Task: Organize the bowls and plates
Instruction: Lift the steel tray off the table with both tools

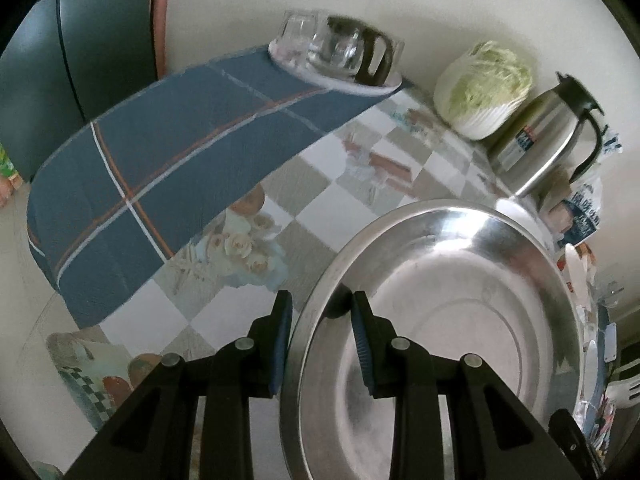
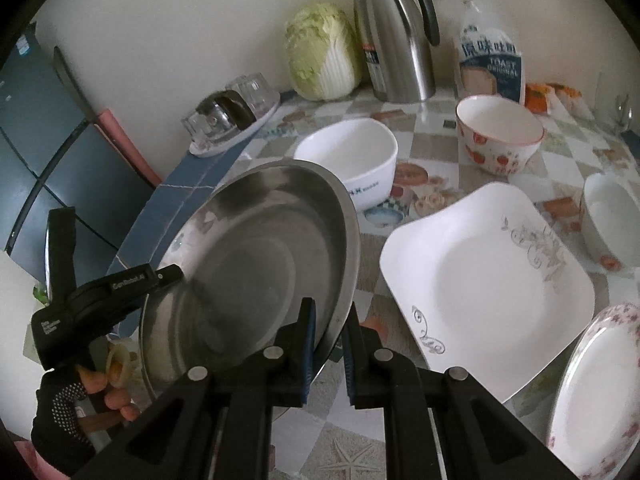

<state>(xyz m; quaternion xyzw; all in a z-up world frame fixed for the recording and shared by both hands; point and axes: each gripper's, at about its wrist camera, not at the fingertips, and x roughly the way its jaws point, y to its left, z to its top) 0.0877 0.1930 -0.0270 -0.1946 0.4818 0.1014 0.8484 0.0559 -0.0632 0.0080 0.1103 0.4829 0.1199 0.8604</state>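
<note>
Left wrist view shows the left gripper (image 1: 322,312) with its fingers spread to either side of the rim of a steel plate (image 1: 460,320); a gap shows between the pads and the metal, so the fingers are apart and not clamped. Beyond the fingertips lie a blue checked cloth (image 1: 160,184), a tray of upturned glasses (image 1: 336,56), a cabbage (image 1: 484,88) and a steel thermos jug (image 1: 548,136). Right wrist view has the right gripper (image 2: 330,316) straddling the opposite rim of the same steel plate (image 2: 256,264), which is tilted above the table; its pads also stand slightly off the rim, spread. To the right of those fingers rests a square white plate (image 2: 488,280), with a floral plate (image 2: 600,392) further right. Ahead of the fingertips sit a white bowl (image 2: 352,160) and a strawberry bowl (image 2: 500,136), well apart, and a toast bag (image 2: 490,64) stands behind them.
</note>
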